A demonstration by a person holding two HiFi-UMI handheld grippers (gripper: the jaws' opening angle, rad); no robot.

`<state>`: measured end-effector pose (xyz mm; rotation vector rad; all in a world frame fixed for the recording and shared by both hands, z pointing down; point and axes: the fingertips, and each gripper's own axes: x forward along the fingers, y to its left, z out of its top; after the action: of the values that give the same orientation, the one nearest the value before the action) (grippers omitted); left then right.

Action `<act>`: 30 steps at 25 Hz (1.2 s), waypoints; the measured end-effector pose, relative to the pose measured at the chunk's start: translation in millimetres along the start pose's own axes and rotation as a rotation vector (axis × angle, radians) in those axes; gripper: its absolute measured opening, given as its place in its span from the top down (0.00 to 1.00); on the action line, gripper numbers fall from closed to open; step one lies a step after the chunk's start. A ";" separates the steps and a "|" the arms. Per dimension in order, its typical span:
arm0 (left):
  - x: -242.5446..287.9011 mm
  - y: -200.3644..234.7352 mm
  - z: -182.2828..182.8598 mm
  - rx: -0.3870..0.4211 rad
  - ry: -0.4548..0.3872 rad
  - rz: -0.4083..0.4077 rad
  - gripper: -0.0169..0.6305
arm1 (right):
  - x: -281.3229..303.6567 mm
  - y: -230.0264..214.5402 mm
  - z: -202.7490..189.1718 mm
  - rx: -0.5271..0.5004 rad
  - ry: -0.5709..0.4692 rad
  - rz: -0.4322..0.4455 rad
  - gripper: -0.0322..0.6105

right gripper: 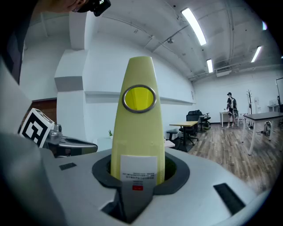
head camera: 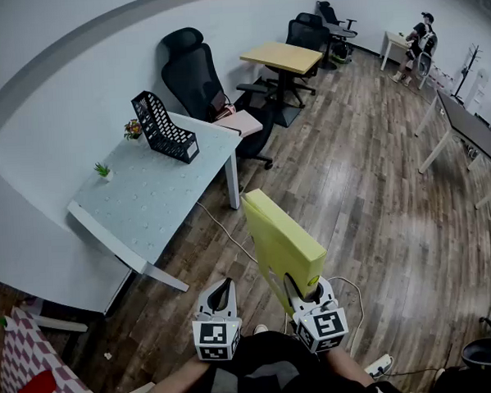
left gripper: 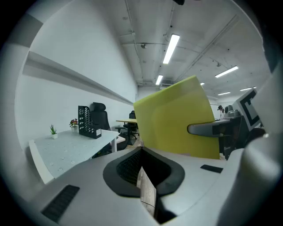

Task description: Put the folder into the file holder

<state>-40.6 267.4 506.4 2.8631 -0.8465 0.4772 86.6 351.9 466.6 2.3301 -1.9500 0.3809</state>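
A thick yellow folder (head camera: pixel 283 240) stands on end above the wood floor, with my right gripper (head camera: pixel 306 293) shut on its lower end. The right gripper view looks up the folder's spine (right gripper: pixel 138 132), which carries a round metal ring and a white label between the jaws. My left gripper (head camera: pixel 221 296) hovers beside it at the left, shut and holding nothing. In the left gripper view the folder's (left gripper: pixel 177 117) broad yellow side fills the middle. The black mesh file holder (head camera: pixel 165 128) stands far off on the pale table (head camera: pixel 139 205), also in sight in the left gripper view (left gripper: pixel 87 122).
Two small potted plants (head camera: pixel 132 128) sit on the pale table. A black office chair (head camera: pixel 196 71) and a wooden table (head camera: pixel 281 58) stand behind it. A white cable (head camera: pixel 222 227) trails on the floor. A person (head camera: pixel 418 47) sits far right by long desks (head camera: pixel 472 130).
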 end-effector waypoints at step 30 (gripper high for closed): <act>65.3 137.0 24.8 -0.060 -0.012 -0.018 0.97 | 134.8 35.6 50.2 0.008 -0.053 -0.018 0.73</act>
<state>-57.1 114.4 507.9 2.8197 -0.8215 0.4259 80.2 205.2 446.8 2.3854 -1.9526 0.3291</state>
